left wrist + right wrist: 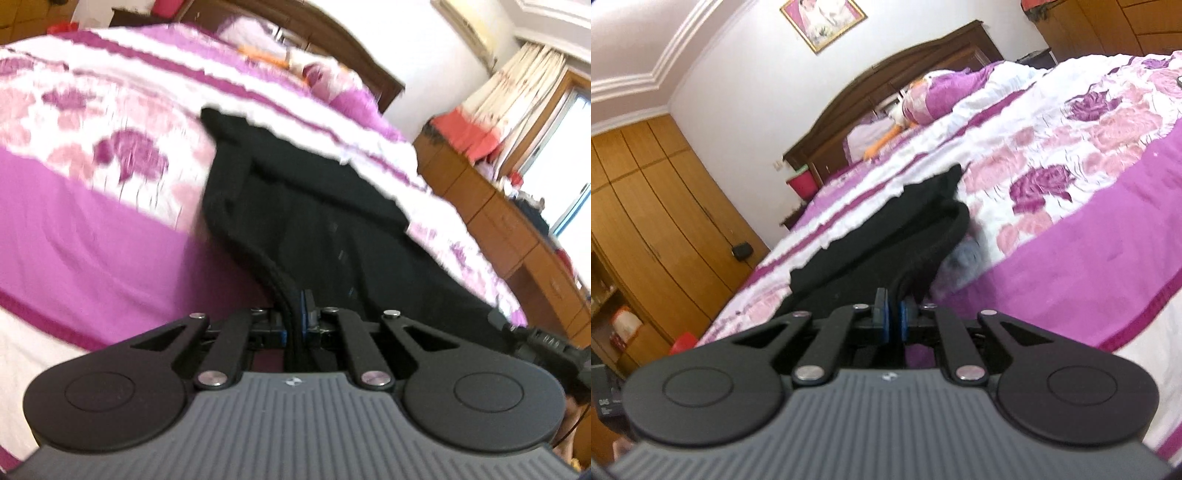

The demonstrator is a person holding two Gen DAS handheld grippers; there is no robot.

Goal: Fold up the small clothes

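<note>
Currently both jaws are clenched on the black garment (295,206): left gripper (295,317) on a thick rolled hem, right gripper (891,317) on an edge (thin bite). Far end rests mid-bedspread (92,221). Risk: edge slipping out, fold skewing.

right tool (891,314) pinching black garment (886,229), floral bedspread (1071,155)

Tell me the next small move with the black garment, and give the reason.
Probably carry the pinched edge forward over the rest. The left hand-held gripper and right hand-held gripper are each shut on the near edge of the black garment, whose far part lies spread on the floral bedspread.
</note>
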